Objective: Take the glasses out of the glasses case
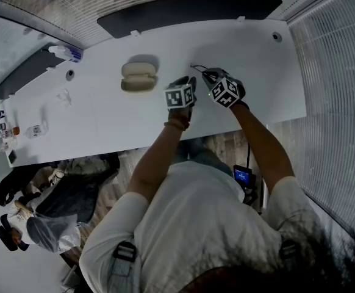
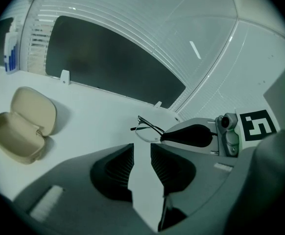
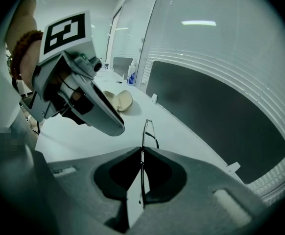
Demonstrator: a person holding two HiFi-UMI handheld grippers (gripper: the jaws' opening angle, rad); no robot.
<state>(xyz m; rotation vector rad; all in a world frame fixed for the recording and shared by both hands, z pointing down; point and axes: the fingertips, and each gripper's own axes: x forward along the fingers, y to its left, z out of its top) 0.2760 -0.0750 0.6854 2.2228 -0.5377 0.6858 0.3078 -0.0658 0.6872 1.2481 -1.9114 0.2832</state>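
The beige glasses case (image 1: 139, 76) lies open and empty on the white table (image 1: 104, 118), left of both grippers. Thin dark-framed glasses (image 1: 197, 68) hang just above the table, with my right gripper (image 1: 207, 74) shut on them. In the right gripper view the frame (image 3: 146, 129) sticks out edge-on from the closed jaws of my right gripper (image 3: 141, 153). My left gripper (image 1: 190, 84) stands right beside it, open, nothing between its fingers. The left gripper view shows the case (image 2: 23, 125) at the left, the glasses (image 2: 146, 129) ahead, and my left gripper (image 2: 141, 150) with its jaws apart.
A long dark panel (image 1: 190, 11) runs along the table's far edge. A white bottle (image 1: 64, 52) and small items (image 1: 36, 130) sit toward the table's left end. Blinds (image 1: 336, 96) close off the right side. A seated person (image 1: 49, 206) is at the lower left.
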